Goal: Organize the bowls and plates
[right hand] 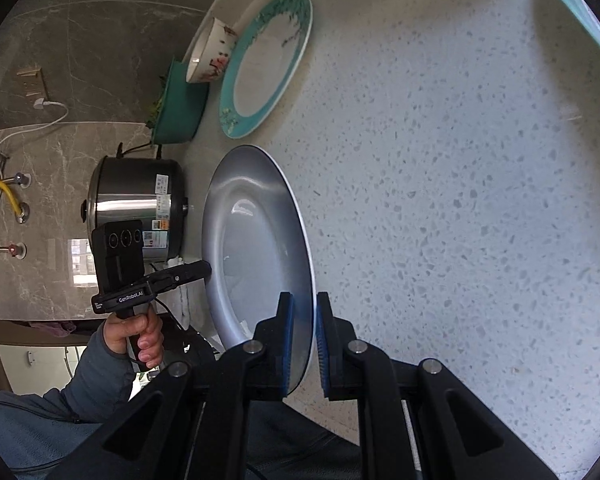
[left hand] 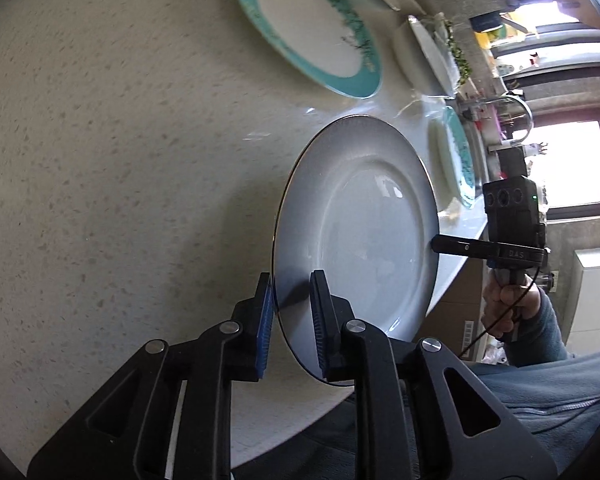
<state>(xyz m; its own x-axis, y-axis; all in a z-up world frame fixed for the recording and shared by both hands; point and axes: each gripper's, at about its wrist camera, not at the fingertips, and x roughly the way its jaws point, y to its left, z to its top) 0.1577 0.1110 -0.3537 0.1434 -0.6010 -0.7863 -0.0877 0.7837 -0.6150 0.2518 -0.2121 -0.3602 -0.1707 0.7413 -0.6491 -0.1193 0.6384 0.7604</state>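
Both grippers, left and right, pinch opposite rims of a white plate over the counter's near edge | teal-rimmed plates, bowls apparently unstacked at back | sorting barely begun

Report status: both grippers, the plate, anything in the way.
Left gripper and right gripper both shut on white plate, opposite rims. Teal-rimmed plate ahead on counter.

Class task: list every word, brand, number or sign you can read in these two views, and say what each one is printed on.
"GenRobot.AI": on the left gripper, seen from the right wrist.
"DAS": on the right gripper, seen from the left wrist.
Stickers on the rice cooker: too small to read.
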